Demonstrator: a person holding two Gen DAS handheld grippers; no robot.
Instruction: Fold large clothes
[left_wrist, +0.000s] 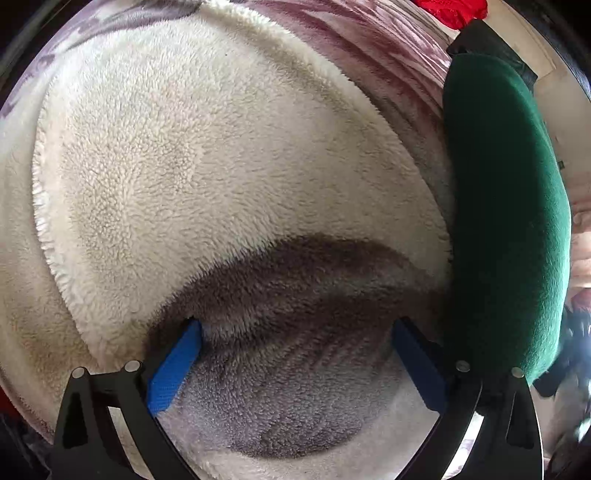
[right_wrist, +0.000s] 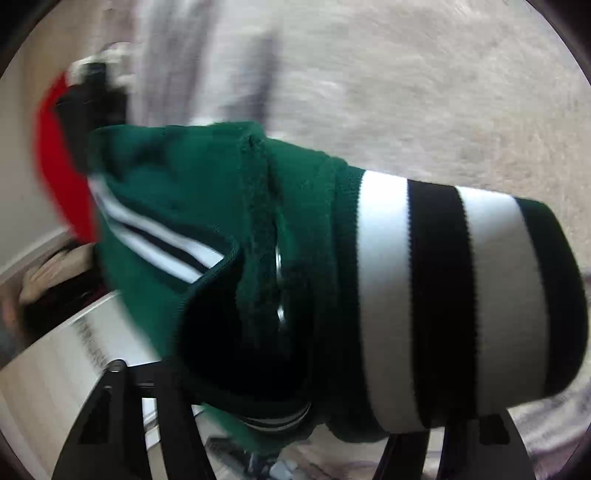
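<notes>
A dark green garment (right_wrist: 207, 206) with white and black striped ribbed bands (right_wrist: 443, 295) fills the right wrist view, bunched over my right gripper (right_wrist: 295, 398), which is shut on it; its fingertips are hidden by the cloth. The view is blurred. In the left wrist view the same green garment (left_wrist: 506, 221) hangs as a long fold at the right edge. My left gripper (left_wrist: 295, 332) is open, blue pads (left_wrist: 173, 369) wide apart, just above a cream fleece blanket (left_wrist: 207, 155), holding nothing.
The fleece blanket covers the surface, with a dark shadow (left_wrist: 295, 317) between the left fingers. A mauve patterned cover (left_wrist: 369, 48) lies behind it. Red cloth (right_wrist: 59, 170) and a black item (right_wrist: 92, 107) lie at the left in the right wrist view; pale floor (right_wrist: 44, 369) lies below.
</notes>
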